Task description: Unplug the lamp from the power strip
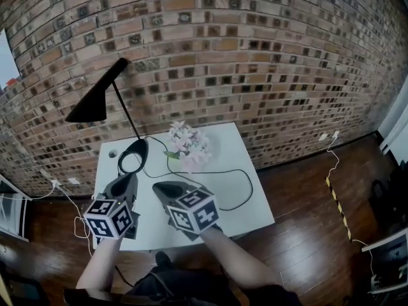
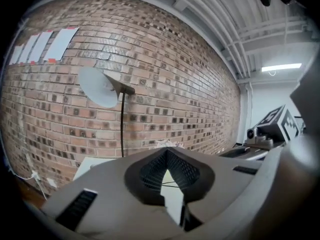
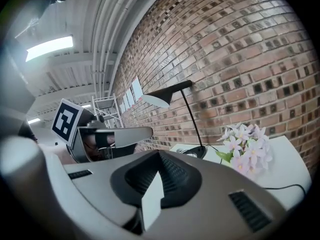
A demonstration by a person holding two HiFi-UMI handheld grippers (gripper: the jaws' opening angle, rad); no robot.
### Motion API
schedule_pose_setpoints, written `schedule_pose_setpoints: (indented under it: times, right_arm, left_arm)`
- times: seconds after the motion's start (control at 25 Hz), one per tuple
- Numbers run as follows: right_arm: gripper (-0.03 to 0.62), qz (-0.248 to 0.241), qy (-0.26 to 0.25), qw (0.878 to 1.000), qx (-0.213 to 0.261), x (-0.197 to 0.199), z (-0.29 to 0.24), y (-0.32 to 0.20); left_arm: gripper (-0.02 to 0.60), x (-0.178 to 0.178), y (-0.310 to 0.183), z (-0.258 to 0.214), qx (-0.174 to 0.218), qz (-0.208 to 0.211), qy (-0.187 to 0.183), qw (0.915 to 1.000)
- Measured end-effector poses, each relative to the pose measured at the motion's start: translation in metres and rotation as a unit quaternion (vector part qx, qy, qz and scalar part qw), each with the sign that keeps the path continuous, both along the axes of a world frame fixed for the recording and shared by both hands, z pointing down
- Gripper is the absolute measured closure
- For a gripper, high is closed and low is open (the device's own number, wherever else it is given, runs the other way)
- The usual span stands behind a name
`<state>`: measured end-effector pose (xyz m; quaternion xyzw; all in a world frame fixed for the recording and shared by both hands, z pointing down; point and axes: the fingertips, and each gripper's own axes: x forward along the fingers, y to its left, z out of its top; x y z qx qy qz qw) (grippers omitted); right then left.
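The black lamp (image 1: 102, 97) stands at the back left of the white table (image 1: 252, 212), its base (image 1: 136, 152) near the brick wall. Its black cord (image 1: 245, 187) loops over the tabletop toward the right edge. I cannot make out a power strip. My left gripper (image 1: 131, 176) hovers over the table's front left, shut and empty. Beside it my right gripper (image 1: 159, 185) is also shut with nothing in it. In the left gripper view the lamp (image 2: 100, 86) rises ahead of the jaws (image 2: 167, 151). In the right gripper view the lamp (image 3: 162, 98) stands beyond the jaws (image 3: 159, 154).
A bunch of pink flowers (image 1: 188, 144) stands at the table's back middle, next to the lamp base. The brick wall runs close behind. White plugs and a cable (image 1: 330, 138) lie on the wooden floor at right, another white cable (image 1: 67, 193) at left.
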<state>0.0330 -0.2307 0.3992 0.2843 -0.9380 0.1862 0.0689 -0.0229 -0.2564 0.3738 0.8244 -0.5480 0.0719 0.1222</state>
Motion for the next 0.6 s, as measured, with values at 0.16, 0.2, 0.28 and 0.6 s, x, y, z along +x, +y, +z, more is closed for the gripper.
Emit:
schedule_pose_setpoints:
  times: [0.16,0.2,0.28,0.6]
  right_arm:
    - [0.594,-0.027,-0.008,1.0,0.011,0.005,-0.004,0.015]
    - [0.594,-0.034,-0.011,0.999,0.012,0.006,-0.003,0.018]
    - [0.594,-0.049,-0.024,0.998,0.01,0.004,-0.003,0.024]
    - [0.594,-0.07,-0.067,0.995,0.012,-0.011,-0.017,0.032]
  left_arm:
    - [0.589,0.001,0.024,0.001,0.004,-0.016,-0.019,0.9997]
    - [0.589,0.003,0.03,0.002,0.005,-0.013,-0.028,0.9995]
    - [0.588,0.005,0.042,0.003,0.006,-0.005,-0.055,0.9985]
    - [0.591,0.018,0.071,-0.014,-0.002,0.039,-0.021,0.999]
